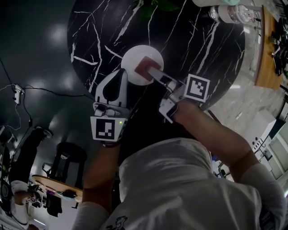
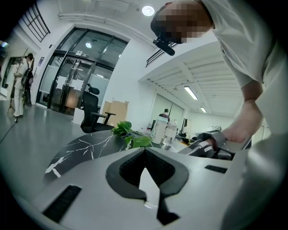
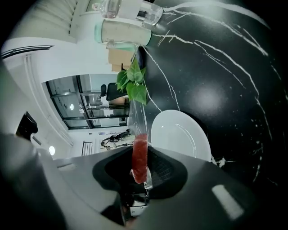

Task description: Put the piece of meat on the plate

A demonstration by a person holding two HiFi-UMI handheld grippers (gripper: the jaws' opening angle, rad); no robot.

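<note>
A white plate [image 1: 134,59] lies near the middle of the round black marble table [image 1: 198,49]. My right gripper [image 1: 150,72] is shut on a flat red piece of meat [image 1: 145,67], which hangs over the plate's right part in the head view. In the right gripper view the meat [image 3: 139,155] stands on edge between the jaws, with the plate [image 3: 182,134] just beyond it. My left gripper [image 1: 120,72] sits at the plate's left rim, jaw tips together and nothing between them. In the left gripper view the right gripper [image 2: 208,144] shows at the right.
Green leaves [image 1: 157,5] lie at the table's far edge, also seen as leaves [image 2: 132,134] and leaves [image 3: 132,85]. Clear bottles [image 1: 229,13] stand at the far right; a bottle [image 3: 128,13] lies beyond the plate. An office chair [image 2: 92,110] stands off the table.
</note>
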